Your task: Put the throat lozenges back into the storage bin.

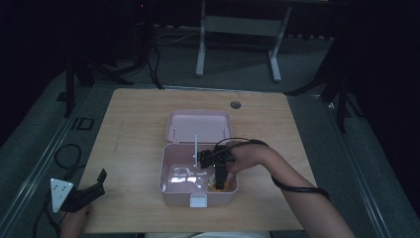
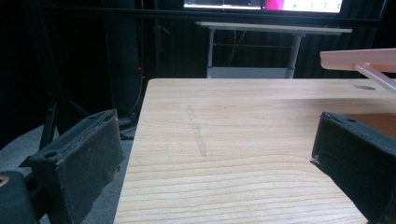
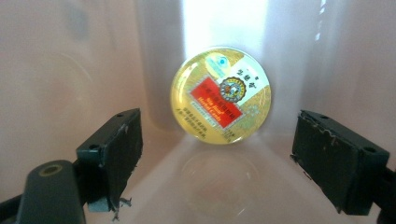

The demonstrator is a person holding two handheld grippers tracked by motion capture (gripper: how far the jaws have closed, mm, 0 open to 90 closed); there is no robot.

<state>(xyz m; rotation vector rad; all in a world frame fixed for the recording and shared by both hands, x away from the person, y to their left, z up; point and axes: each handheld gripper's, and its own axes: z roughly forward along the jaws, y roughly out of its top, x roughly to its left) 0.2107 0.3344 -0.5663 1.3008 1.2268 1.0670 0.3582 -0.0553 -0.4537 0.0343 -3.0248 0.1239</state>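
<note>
**Inspector:** Begin with the largest item. Take the pink box as the reference throughout.

**Assistant:** The wooden table (image 1: 138, 129) carries the pink box (image 1: 171, 186), which sits a little toward the person's side of its middle. The box lid (image 1: 198, 126) is open, lying back on the far side of the box. A thin white rod (image 1: 195, 146) stands upright at the box's far wall.

**Inspector:** The right arm?

**Assistant:** The right forearm comes in from the person's side of the box, a black cable looped over it. The right gripper (image 1: 220, 173) points down inside the box, at its right near corner. In the right gripper view, the right gripper (image 3: 217, 154) has its jaws spread wide, holding nothing.

**Inspector:** The left?

**Assistant:** The left gripper (image 1: 91, 191) is well apart from the box, at the table's near left edge. In the left gripper view, the left gripper (image 2: 212, 154) has its jaws wide apart over bare wood.

**Inspector:** And the smallest item?

**Assistant:** A round gold tin (image 3: 221, 94) with a red label leans on edge against the box's inner wall, beyond the right jaws and untouched by them. From above, the round gold tin (image 1: 218, 186) shows dimly beneath the gripper.
</note>
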